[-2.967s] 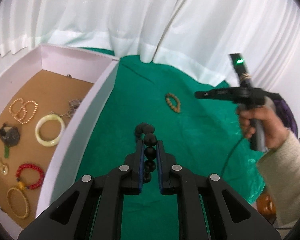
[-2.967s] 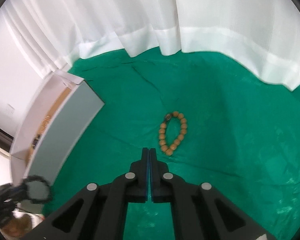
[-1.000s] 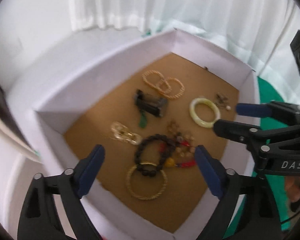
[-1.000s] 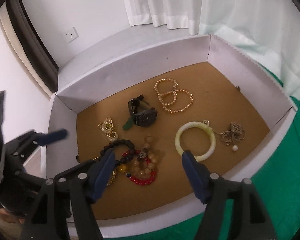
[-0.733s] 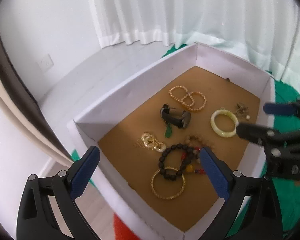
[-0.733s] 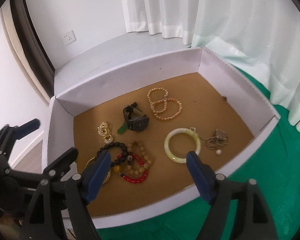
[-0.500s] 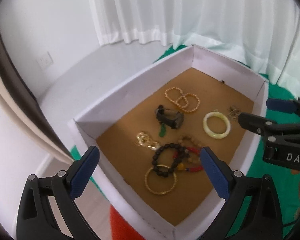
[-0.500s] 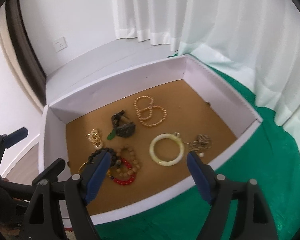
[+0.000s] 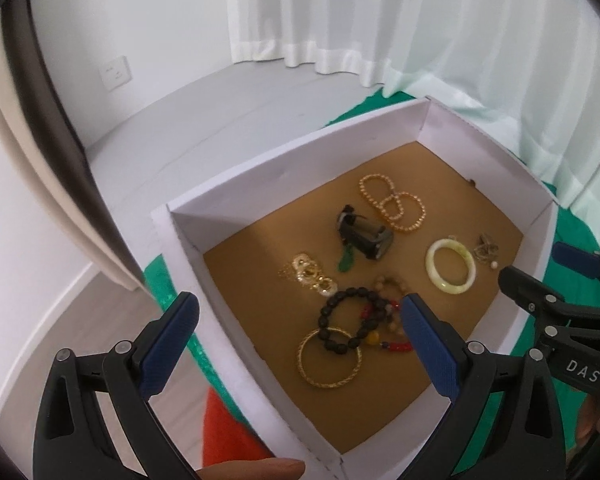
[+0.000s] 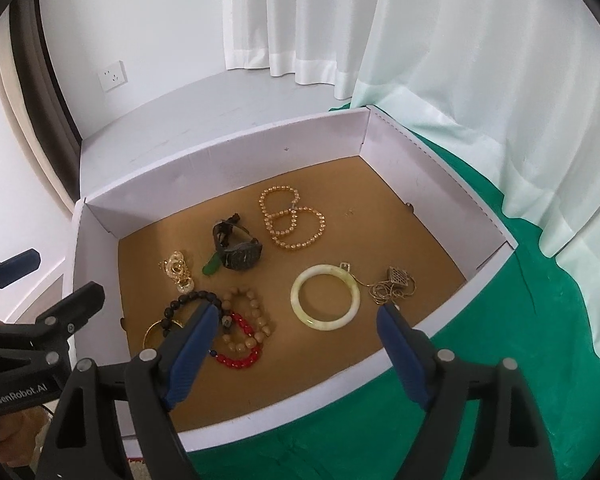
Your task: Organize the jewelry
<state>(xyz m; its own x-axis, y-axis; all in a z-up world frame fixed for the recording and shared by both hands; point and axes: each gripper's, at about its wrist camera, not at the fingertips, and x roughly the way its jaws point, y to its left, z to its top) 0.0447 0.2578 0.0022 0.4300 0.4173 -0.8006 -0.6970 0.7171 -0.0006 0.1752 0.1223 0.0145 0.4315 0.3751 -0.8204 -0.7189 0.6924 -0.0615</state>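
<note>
A white box with a brown floor holds the jewelry. The black bead bracelet lies across a gold bangle, beside a tan bead bracelet and a red one. Further in lie a jade bangle, a dark watch and golden bead loops. My left gripper hangs open above the box's near corner, holding nothing. My right gripper is open and empty over the front wall.
Green cloth covers the table to the right of the box, with white curtains behind it. A gold chain and a pendant necklace also lie in the box. A fingertip shows at the bottom edge.
The black bracelet left my left gripper and the tan one left the cloth; both now lie in the box. Both grippers opened and have since drawn up and back.
</note>
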